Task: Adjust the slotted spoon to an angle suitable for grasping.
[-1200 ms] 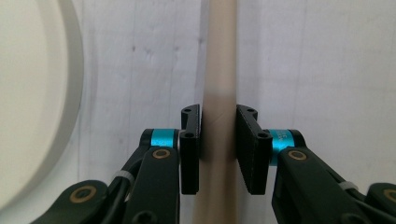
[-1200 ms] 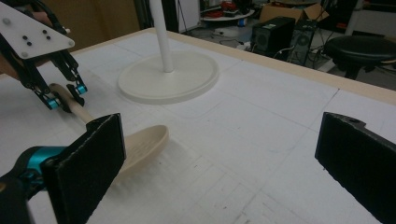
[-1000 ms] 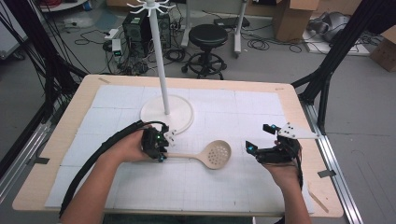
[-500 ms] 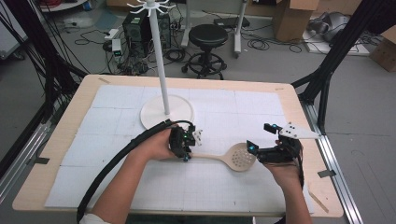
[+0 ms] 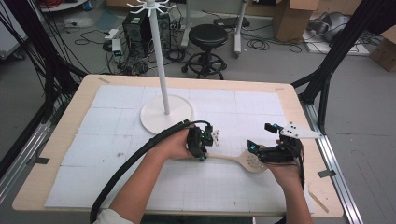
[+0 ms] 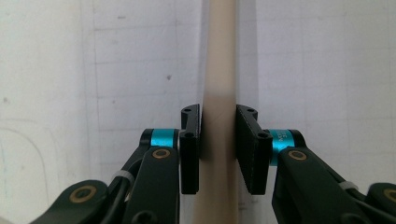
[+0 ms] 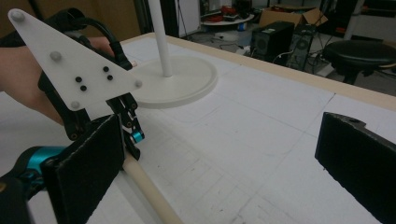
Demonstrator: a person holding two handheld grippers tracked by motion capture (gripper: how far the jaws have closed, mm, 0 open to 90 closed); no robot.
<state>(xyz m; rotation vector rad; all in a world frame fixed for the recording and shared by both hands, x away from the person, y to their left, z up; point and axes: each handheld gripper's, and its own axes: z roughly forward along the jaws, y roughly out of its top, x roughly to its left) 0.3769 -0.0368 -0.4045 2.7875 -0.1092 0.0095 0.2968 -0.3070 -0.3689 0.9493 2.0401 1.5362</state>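
A pale wooden slotted spoon (image 5: 233, 158) lies low over the white mat, its handle pointing left. My left gripper (image 5: 201, 151) is shut on that handle, and in the left gripper view the two black pads (image 6: 247, 140) of the left gripper (image 6: 218, 135) press the handle (image 6: 219, 70) from both sides. The spoon's round head (image 5: 252, 162) sits right at my right gripper (image 5: 261, 138). In the right gripper view the right gripper (image 7: 224, 158) stands wide open, the handle (image 7: 147, 186) runs low between its jaws, and the left gripper (image 7: 128, 128) is close ahead.
A white stand with a round base (image 5: 166, 114) and a tall pole (image 5: 159, 56) rises at the mat's back centre, its base (image 7: 175, 86) just behind the left gripper. The left gripper's thick black cable (image 5: 121, 179) trails toward the front edge. A stool (image 5: 210, 35) and boxes stand beyond the table.
My left gripper has carried the spoon rightward across the mat, bringing its head up to the right gripper. The right gripper has stayed in place, open.
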